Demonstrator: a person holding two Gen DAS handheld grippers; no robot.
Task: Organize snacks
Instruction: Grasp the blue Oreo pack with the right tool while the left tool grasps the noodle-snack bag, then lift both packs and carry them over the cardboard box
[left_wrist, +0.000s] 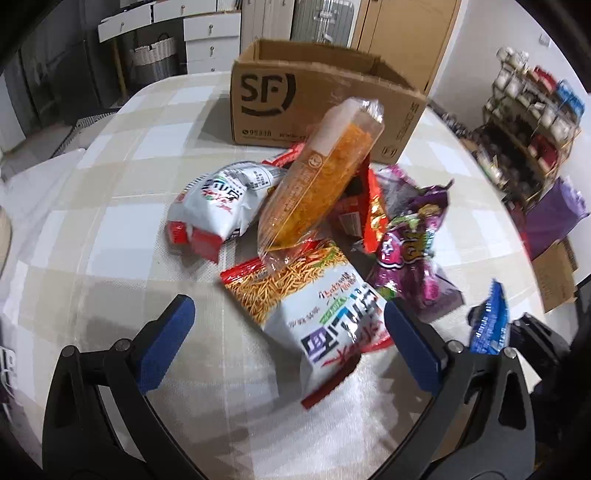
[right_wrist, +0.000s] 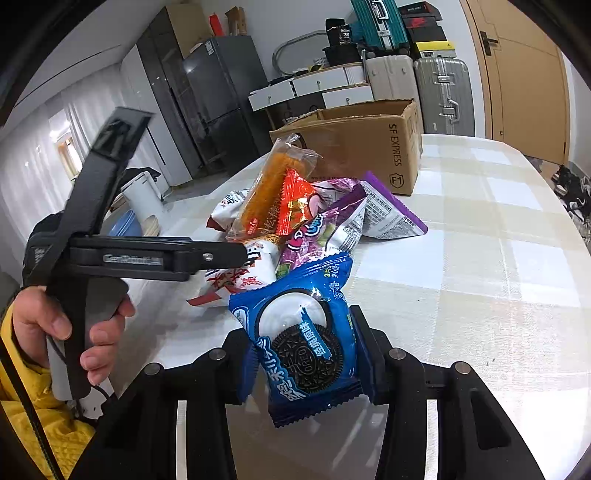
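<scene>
A pile of snack bags lies on the checked tablecloth (left_wrist: 110, 229). In the left wrist view my left gripper (left_wrist: 288, 339) is open, its blue pads either side of a white noodle-snack bag (left_wrist: 325, 306). Behind it lean a long orange snack pack (left_wrist: 321, 173), a second white bag (left_wrist: 221, 199) and a purple bag (left_wrist: 410, 251). An open SF cardboard box (left_wrist: 317, 96) stands at the back. My right gripper (right_wrist: 306, 354) is shut on a blue Oreo pack (right_wrist: 303, 343), held above the table; the pack also shows in the left wrist view (left_wrist: 489, 321).
The box (right_wrist: 369, 144) stands behind the pile in the right wrist view, with the orange pack (right_wrist: 269, 188) and purple bags (right_wrist: 332, 218) in front. The left gripper's handle (right_wrist: 140, 254) crosses at left. Suitcases, drawers and a shelf rack stand beyond the table.
</scene>
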